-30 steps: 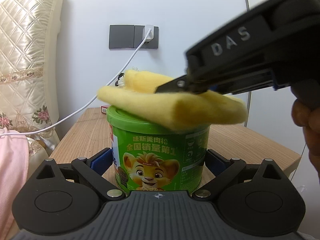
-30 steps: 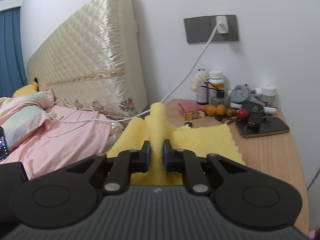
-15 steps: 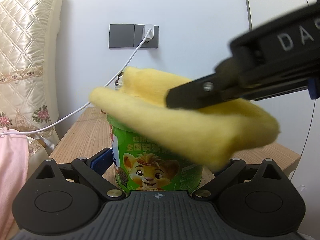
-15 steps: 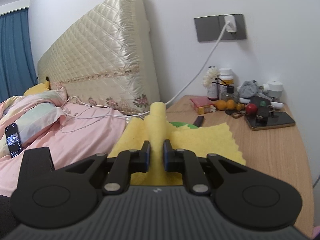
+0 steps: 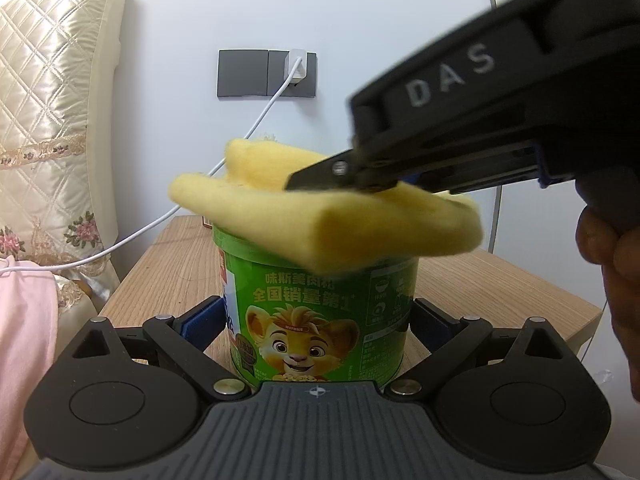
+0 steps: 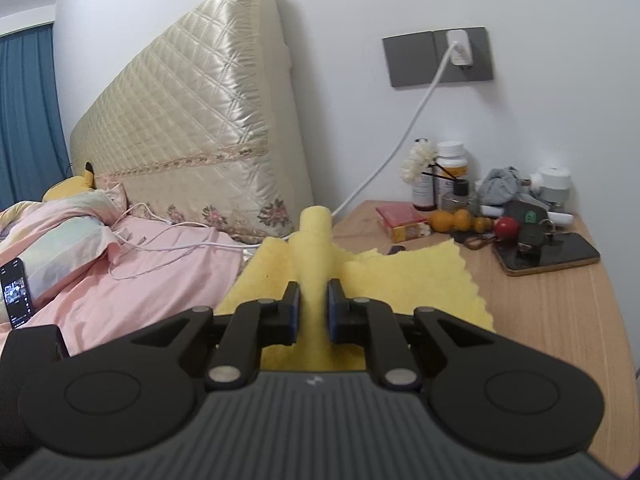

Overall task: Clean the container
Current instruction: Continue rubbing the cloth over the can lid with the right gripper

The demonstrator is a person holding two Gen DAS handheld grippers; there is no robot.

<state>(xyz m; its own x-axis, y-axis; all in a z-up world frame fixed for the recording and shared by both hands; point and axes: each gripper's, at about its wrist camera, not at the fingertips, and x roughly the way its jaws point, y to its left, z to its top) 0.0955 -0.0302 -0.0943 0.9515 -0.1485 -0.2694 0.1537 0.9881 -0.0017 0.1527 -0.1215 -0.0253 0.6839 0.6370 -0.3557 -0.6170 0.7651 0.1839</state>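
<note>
On the counter (image 5: 176, 264), the left claw (image 5: 316, 316) clamps a green container (image 5: 320, 312); the right claw (image 6: 313, 312) pinches a yellow cloth (image 5: 320, 216) covering its top, contents hidden.

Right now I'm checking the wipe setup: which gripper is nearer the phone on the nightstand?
Right. The right gripper faces the phone; the left gripper clamps the green container.

Green tub (image 5: 320, 312) with a cartoon lion cub on the label stands upright on the wooden counter (image 5: 176, 264). A folded yellow cloth (image 5: 328, 216) lies flat across its top, covering the lid, one fold sticking up at the back.
</note>
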